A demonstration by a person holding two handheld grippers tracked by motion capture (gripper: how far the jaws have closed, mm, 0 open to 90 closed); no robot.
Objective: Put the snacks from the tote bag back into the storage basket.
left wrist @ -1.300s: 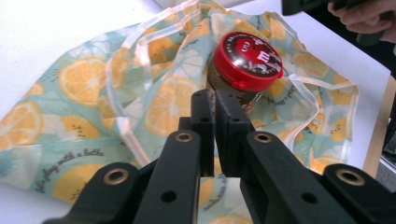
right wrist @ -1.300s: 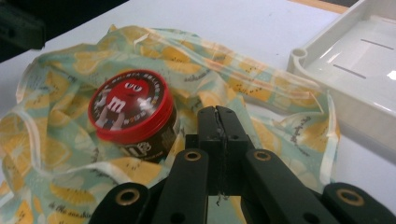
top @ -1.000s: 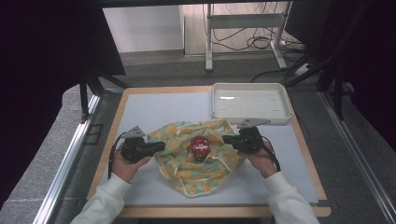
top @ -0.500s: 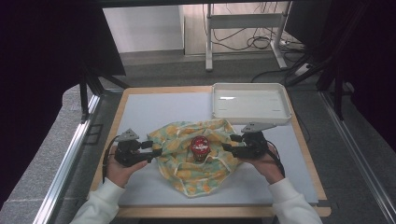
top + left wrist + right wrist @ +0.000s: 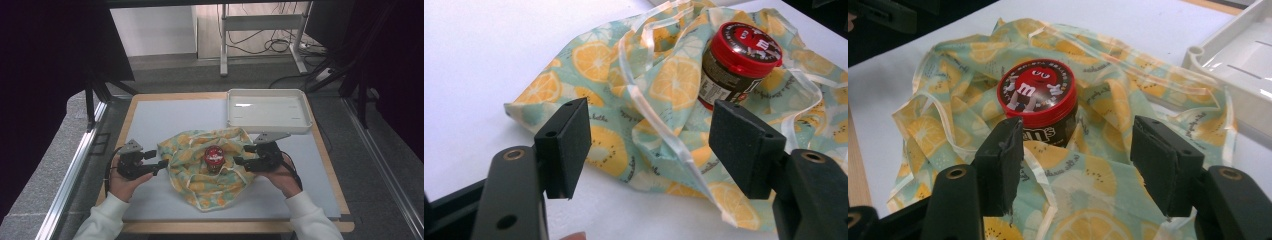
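A: Surroundings first. We list one shallow white rectangular plastic tray (image 5: 267, 111) at two o'clock on the pale grey table mat (image 5: 165, 120), well apart from both grippers. Nothing stands between the grippers and the cloth.

B: Counts: one crumpled lemon-print fabric cloth with a pale ribbon hem (image 5: 192, 165) at the mat's centre; one dark candy jar with a round red lid (image 5: 215, 158) upright on it; one tray; two grippers.

A: We log the left gripper (image 5: 159, 159) at nine o'clock of the cloth, its jaws just opened wide, the pads (image 5: 569, 142) clear of the fabric edge beyond them.

B: The right gripper (image 5: 241, 156) sits at three o'clock of the jar, jaws likewise just opened. Cloth lies under and between its pads (image 5: 1160, 160); we see no pinch. The jar stands just beyond them, untouched.
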